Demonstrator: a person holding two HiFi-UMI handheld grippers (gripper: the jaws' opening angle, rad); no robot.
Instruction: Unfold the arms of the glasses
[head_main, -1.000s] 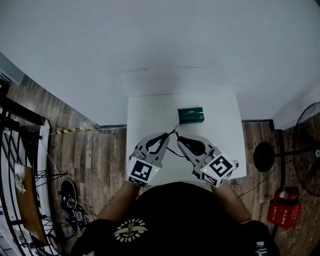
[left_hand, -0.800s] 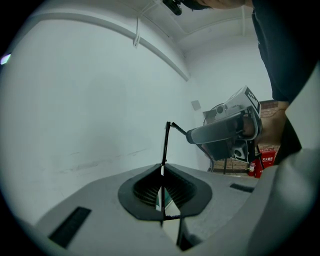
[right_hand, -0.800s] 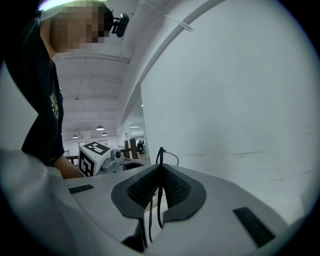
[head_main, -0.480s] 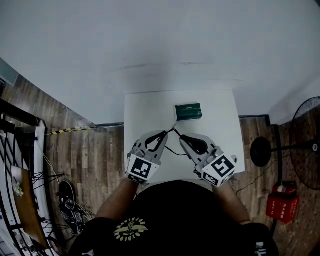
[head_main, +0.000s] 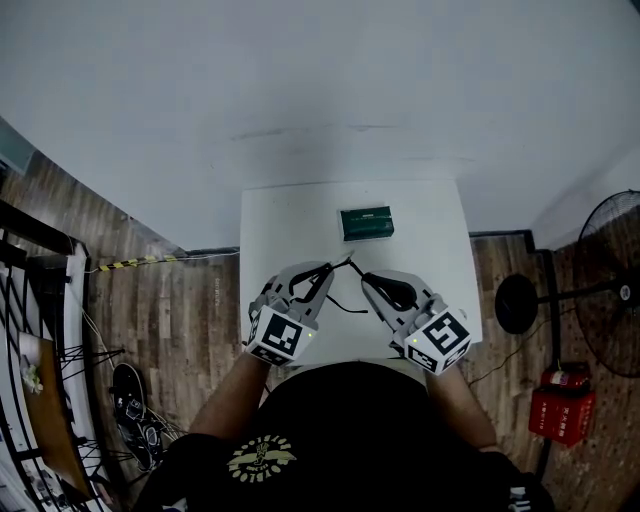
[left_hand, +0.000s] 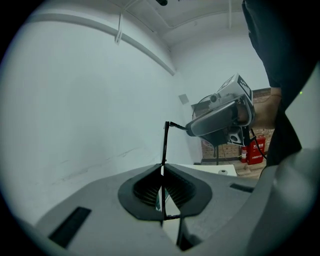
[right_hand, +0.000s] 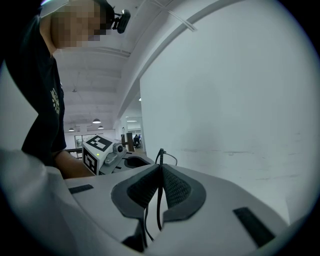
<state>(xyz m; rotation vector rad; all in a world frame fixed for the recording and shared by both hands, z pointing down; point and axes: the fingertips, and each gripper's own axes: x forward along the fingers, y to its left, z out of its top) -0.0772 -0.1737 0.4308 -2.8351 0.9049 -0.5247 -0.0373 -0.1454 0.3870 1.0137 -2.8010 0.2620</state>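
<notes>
White bench (head_main: 290, 225) with a green box (head_main: 366, 222); you hold black glasses (left_hand: 164, 142) over it, left tool (left_hand: 162, 172) and right tool (right_hand: 160, 172) both clamped on them.

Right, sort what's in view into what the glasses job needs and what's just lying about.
In the job: glasses, left gripper, right gripper, both shut on them.
Lying about: green case on the table; fan, red box, shoes on the floor.

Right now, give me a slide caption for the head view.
Left gripper and right gripper each clamp thin black glasses over the white table, green box beyond.
</notes>
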